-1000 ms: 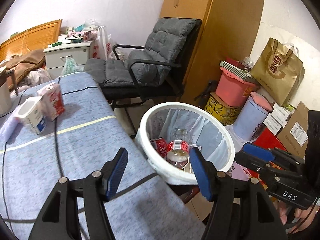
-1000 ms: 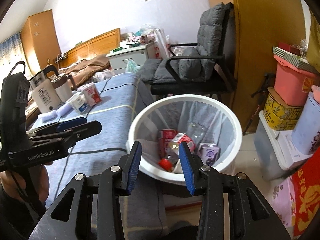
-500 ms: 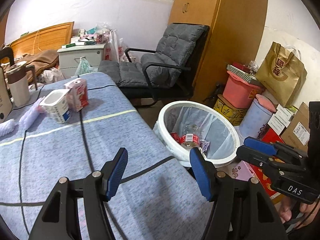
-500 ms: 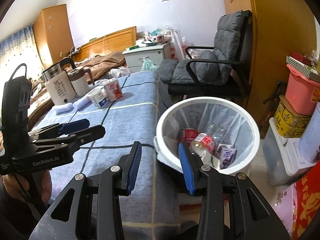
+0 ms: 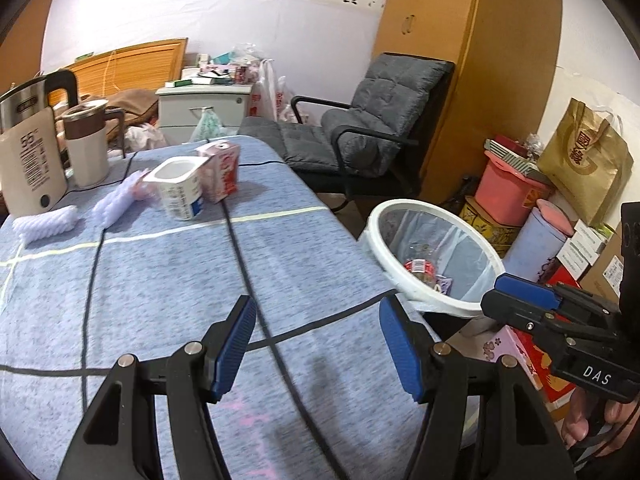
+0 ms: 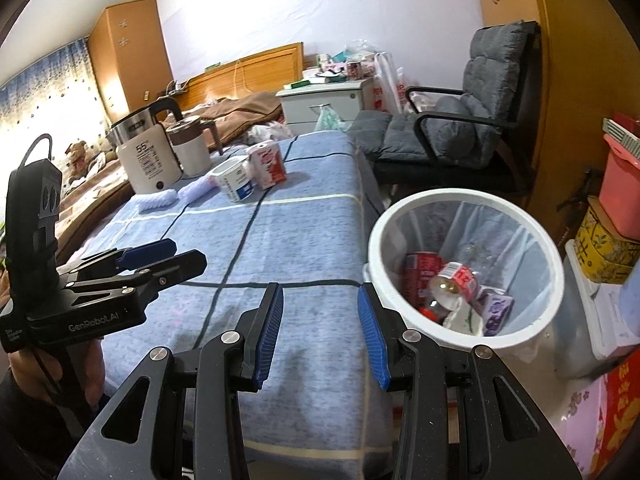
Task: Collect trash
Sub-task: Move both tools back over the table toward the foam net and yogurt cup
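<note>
1. Trash left to collect sits far up the table (image 5: 280, 272) from us: a white cup (image 5: 178, 190) and a red carton (image 5: 222, 172) touching it, with two white foam wraps (image 5: 46, 220) just beside the cup.
2. We hold the left claw (image 5: 316, 344) wide open and empty over the table's near end, aimed toward the cup, which we judge leaves it ready for the next pick.
3. Our right claw (image 6: 320, 328) is parted about halfway, nothing between its pads, over the table edge nearest the bin (image 6: 466, 264).
4. That bin stands on the floor against the table's right side, so a drop needs only a short swing off the edge; a can, a bottle and a small purple carton already lie inside.
5. Beyond the cup, a kettle (image 6: 146, 152) and jug (image 6: 190, 146) stand at the table's far corner; we judge they are not trash.
</note>
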A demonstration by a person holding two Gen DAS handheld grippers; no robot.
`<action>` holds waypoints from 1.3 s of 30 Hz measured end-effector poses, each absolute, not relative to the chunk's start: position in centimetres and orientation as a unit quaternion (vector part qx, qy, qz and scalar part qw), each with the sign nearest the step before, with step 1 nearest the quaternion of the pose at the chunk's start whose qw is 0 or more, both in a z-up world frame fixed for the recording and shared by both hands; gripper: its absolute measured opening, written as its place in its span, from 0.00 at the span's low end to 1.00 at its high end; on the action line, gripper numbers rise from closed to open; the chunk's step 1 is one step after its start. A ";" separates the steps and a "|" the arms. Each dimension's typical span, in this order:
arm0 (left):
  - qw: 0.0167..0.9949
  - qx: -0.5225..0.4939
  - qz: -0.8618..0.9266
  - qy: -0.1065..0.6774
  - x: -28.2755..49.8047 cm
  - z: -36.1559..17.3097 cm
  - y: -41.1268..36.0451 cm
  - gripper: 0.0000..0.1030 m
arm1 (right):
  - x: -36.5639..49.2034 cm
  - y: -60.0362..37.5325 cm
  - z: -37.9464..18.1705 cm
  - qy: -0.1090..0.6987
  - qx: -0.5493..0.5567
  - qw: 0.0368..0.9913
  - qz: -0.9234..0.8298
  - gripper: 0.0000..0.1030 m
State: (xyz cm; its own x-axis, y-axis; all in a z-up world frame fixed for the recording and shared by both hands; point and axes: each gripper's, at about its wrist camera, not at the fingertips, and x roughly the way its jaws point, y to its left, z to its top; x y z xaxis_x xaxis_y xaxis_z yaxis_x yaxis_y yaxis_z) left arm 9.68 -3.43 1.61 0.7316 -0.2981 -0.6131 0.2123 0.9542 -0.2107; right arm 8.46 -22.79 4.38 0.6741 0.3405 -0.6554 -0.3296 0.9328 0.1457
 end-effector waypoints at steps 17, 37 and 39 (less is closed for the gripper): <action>0.937 -0.072 -0.063 0.336 9.5 1.6 2.2 0.64 | 10.9 -17.4 4.2 0.361 -0.015 0.903 0.233 0.42; 0.938 -0.084 -0.003 0.336 14.0 1.4 10.6 0.64 | 17.4 -9.8 4.8 0.372 0.001 0.887 0.274 0.42; 0.938 -0.083 0.001 0.337 15.0 1.4 11.4 0.64 | 18.4 -9.3 4.8 0.374 0.008 0.886 0.274 0.42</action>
